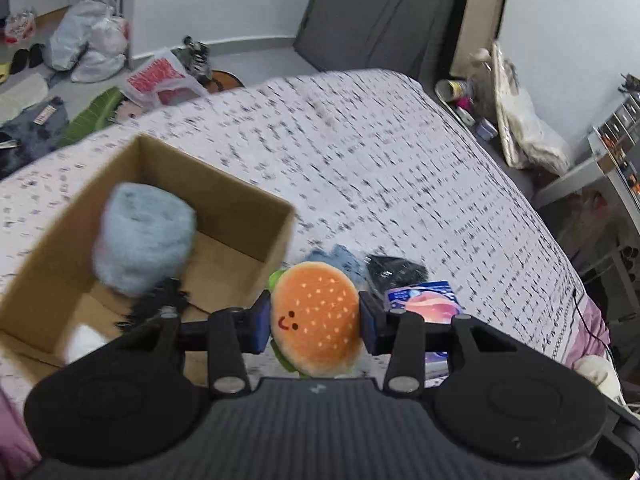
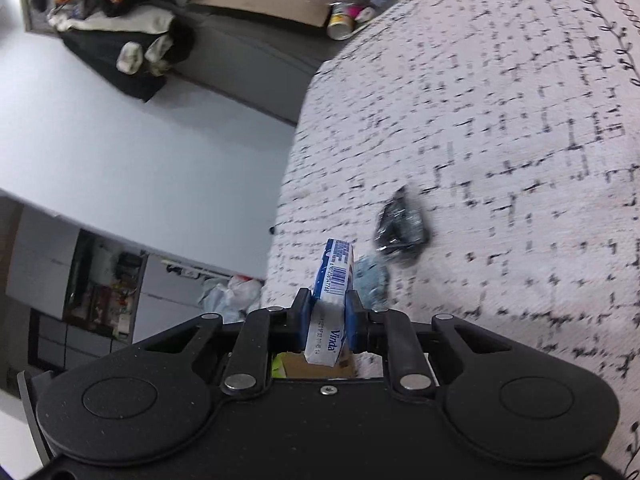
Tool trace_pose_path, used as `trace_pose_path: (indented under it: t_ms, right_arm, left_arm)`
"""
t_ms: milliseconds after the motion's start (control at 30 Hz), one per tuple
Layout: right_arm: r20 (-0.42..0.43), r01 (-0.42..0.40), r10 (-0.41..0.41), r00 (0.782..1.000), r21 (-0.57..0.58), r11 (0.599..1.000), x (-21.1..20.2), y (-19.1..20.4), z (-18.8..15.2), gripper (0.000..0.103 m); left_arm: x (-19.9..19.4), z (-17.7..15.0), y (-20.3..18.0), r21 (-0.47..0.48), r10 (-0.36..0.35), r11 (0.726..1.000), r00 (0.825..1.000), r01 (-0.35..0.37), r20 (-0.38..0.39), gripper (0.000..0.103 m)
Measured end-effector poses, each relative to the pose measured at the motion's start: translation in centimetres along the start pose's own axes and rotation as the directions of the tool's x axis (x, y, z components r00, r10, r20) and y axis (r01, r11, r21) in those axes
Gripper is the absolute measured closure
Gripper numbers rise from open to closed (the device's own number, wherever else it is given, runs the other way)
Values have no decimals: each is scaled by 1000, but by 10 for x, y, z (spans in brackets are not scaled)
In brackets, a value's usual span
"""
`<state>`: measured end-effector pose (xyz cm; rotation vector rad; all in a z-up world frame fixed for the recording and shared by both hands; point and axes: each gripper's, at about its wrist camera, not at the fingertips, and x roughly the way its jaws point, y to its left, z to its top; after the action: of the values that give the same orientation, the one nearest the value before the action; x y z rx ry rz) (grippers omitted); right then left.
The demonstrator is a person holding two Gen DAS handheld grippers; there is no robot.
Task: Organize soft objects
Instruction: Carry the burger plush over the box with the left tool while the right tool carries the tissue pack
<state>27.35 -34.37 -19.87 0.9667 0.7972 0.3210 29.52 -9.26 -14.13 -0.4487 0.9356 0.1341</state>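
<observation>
burger plush (image 1: 316, 316) looks light, squashy and a bit springy, so a squeeze across its round middle, bun edge to bun edge, should hold it without harm; a pinch near the rim would likely let it slip or fold. it sits right between the pads of the left tongs (image 1: 316, 320), which are clenched on its two sides, and it hangs just beside the near corner of the box (image 1: 256, 200), above the bed (image 1: 400, 168). tissue pack (image 2: 332, 304) is likewise light and yielding, though its wrapper looks slick, so a grip across its thin faces near the middle suits it. the right tongs (image 2: 326, 322) are clenched on it that way, with the pack standing on edge and sticking out forward past the tips. in the box lie a grey-blue fluffy ball (image 1: 144, 240), something black and something white. beyond the box's near corner, on the bed, lie a blue cloth (image 2: 372, 280) and a black bundle (image 2: 400, 228), close together.
</observation>
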Motion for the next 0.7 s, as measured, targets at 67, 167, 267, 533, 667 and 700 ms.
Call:
trace_pose_path:
  t_ms: [67, 167, 267, 533, 667, 700]
  right_arm:
    - [-7, -9, 9, 1000, -21, 1000, 0, 7, -4, 85]
    - [-19, -21, 20, 1000, -49, 999, 1, 18, -12, 85]
    - [-26, -29, 27, 999, -77, 997, 0, 28, -21, 85]
    - [-34, -47, 42, 999, -136, 990, -1, 56, -38, 85]
    - [-35, -60, 55, 998, -185, 981, -3, 70, -47, 85]
    - [-36, -61, 55, 998, -192, 979, -3, 72, -49, 85]
  left_arm:
    - [-10, 3, 8, -10, 12, 1000, 1000, -12, 12, 60]
    - [-25, 6, 21, -13, 28, 1000, 999, -27, 39, 60]
    - [-34, 9, 36, -39, 35, 999, 998, -33, 50, 60]
    - [-52, 20, 70, -84, 81, 994, 995, -76, 54, 60]
    - [-61, 22, 84, -108, 68, 992, 996, -61, 63, 60]
    - [-62, 22, 89, -111, 66, 992, 996, -59, 60, 60]
